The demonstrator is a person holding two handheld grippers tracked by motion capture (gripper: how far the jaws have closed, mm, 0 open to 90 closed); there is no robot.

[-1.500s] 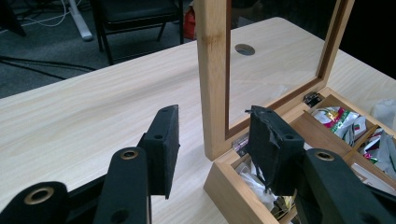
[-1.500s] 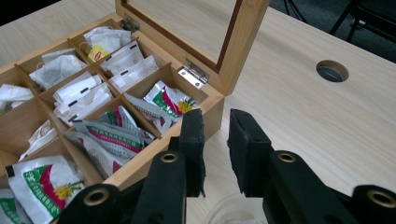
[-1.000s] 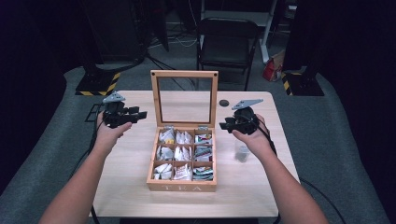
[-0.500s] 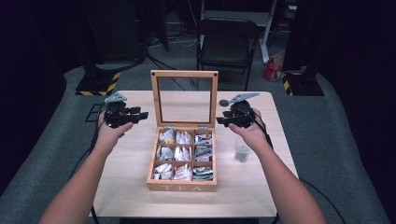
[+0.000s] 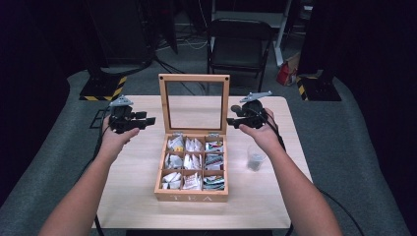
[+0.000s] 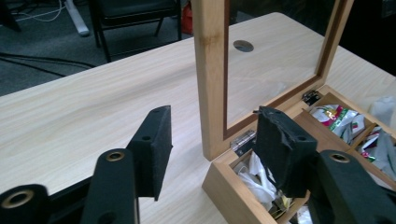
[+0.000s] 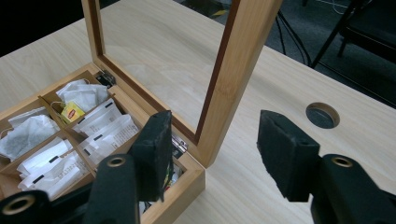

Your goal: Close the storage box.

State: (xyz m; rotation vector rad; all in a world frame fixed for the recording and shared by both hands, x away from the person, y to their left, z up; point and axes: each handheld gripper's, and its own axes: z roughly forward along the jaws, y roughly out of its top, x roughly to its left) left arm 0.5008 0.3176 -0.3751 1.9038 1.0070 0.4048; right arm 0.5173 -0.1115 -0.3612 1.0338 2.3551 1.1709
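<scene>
Between the two grippers stands the glass-paned lid (image 5: 193,103) of a light wooden tea box (image 5: 192,196), raised upright on its hinges at the far edge of the nine compartments of tea bags (image 5: 192,162). The lid's side rails run vertically, and each rail has a gripper aimed at it from its own side: the left gripper (image 5: 148,120) points inward at the lid's left rail (image 6: 211,74), the right gripper (image 5: 232,116) points inward at the right rail (image 7: 236,74).

Neither gripper touches the wood. In the left gripper view the rail rises between and beyond the two black pads (image 6: 154,149), well clear of both. In the right gripper view the rail likewise stands in the gap, beyond the pads (image 7: 285,149), with its lower corner near the hinge. From the high view the right gripper looks the nearer to its rail; the left sits a little farther out over the pale wooden table (image 5: 137,196).

Both sets of jaws stand apart and hold nothing, and both have just been opening, the right more than the left. The gap on each looks wider than the rail, so I judge that either could slide over it. A small clear plastic cup (image 5: 255,160) stands on the table under the right forearm, apart from the box.
</scene>
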